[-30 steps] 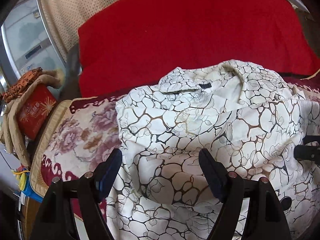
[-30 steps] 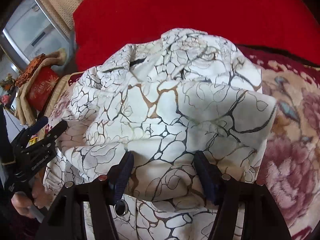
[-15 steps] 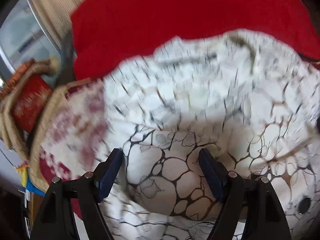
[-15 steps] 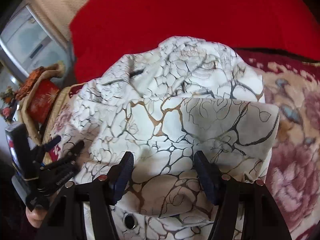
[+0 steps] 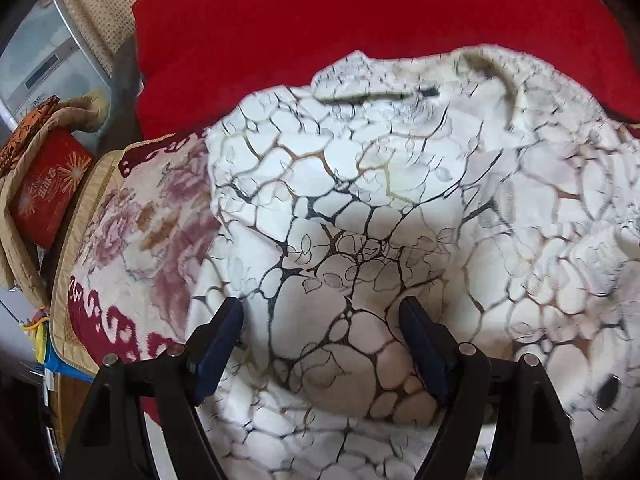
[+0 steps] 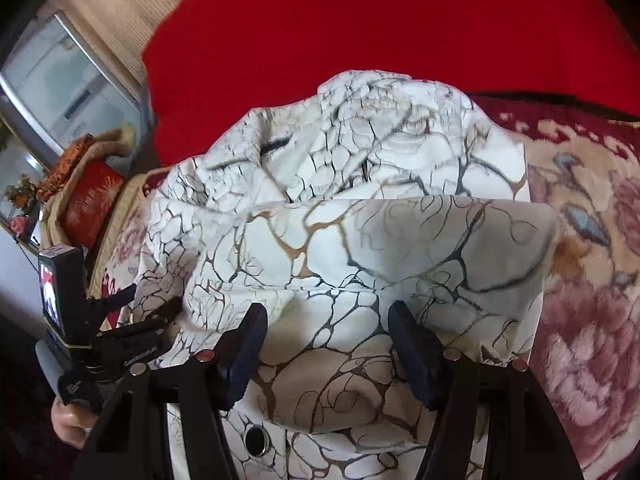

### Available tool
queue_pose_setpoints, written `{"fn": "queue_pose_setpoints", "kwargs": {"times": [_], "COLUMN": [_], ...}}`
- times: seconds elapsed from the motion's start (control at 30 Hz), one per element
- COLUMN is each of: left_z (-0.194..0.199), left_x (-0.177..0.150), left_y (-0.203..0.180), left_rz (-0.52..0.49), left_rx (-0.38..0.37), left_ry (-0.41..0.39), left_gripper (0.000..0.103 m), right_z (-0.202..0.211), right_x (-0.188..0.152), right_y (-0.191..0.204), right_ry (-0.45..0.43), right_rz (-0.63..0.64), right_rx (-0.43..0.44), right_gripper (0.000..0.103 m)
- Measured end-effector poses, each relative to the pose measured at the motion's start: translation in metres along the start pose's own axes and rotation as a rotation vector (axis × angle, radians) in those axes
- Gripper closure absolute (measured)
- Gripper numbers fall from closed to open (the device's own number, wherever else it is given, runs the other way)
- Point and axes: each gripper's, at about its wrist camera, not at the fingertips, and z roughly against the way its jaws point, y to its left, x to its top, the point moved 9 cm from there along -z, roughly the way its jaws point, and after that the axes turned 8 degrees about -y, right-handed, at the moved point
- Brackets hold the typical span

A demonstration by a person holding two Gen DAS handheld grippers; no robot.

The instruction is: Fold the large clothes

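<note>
A large white garment [image 5: 360,184] with a black and gold crackle print lies bunched on a floral blanket; it also fills the right wrist view [image 6: 360,240]. My left gripper [image 5: 322,344] is open, its jaws standing on either side of a fold of the cloth at the garment's left part. My right gripper [image 6: 324,344] is open over a folded flap at the garment's right part. The left gripper [image 6: 148,308] shows at the left edge of the right wrist view, open at the garment's edge. Dark buttons [image 6: 256,438] show on the near cloth.
A red cushion [image 5: 360,12] rises behind the garment. The floral blanket [image 6: 592,280] extends right and also left [image 5: 140,232]. A red box [image 5: 48,184] wrapped in tan cloth stands at the left edge, with a grey appliance [image 5: 36,68] behind it.
Both grippers have moved forward and lower over the garment, which now looks larger. The left gripper has come closer to the cloth edge in the right wrist view. Both stay open.
</note>
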Motion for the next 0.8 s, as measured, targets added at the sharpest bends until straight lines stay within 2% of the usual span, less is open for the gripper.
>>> {"fn": "queue_pose_setpoints", "kwargs": {"times": [0.07, 0.1, 0.27, 0.4, 0.5, 0.57, 0.67, 0.7, 0.8], "left_z": [0.016, 0.029, 0.080, 0.106, 0.117, 0.120, 0.123, 0.124, 0.130], "left_x": [0.003, 0.005, -0.002, -0.034, -0.070, -0.094, -0.119, -0.127, -0.145], "left_y": [0.009, 0.018, 0.063, 0.100, 0.117, 0.127, 0.134, 0.134, 0.134], "left_rz": [0.029, 0.039, 0.064, 0.115, 0.128, 0.144, 0.189, 0.205, 0.237], "left_rx": [-0.036, -0.041, -0.042, -0.105, -0.113, -0.103, -0.128, -0.139, -0.172], "left_ry": [-0.026, -0.047, -0.128, -0.111, -0.078, -0.054, -0.027, -0.015, -0.009], "left_gripper": [0.022, 0.022, 0.022, 0.017, 0.017, 0.017, 0.017, 0.017, 0.017], "right_z": [0.012, 0.022, 0.070, 0.118, 0.147, 0.150, 0.137, 0.128, 0.091], "right_x": [0.004, 0.007, 0.003, -0.025, -0.049, -0.059, -0.078, -0.084, -0.098], "right_y": [0.004, 0.004, -0.010, -0.031, -0.042, -0.034, 0.001, 0.022, 0.068], "right_ry": [-0.020, -0.043, -0.142, -0.191, -0.205, -0.170, -0.057, -0.021, 0.077], "right_rz": [-0.005, -0.016, -0.076, -0.135, -0.151, -0.137, -0.122, -0.095, -0.043], "right_rx": [0.036, 0.069, 0.118, 0.115, 0.110, 0.147, 0.255, 0.299, 0.359], "right_gripper": [0.035, 0.035, 0.033, 0.028, 0.026, 0.026, 0.026, 0.026, 0.026]}}
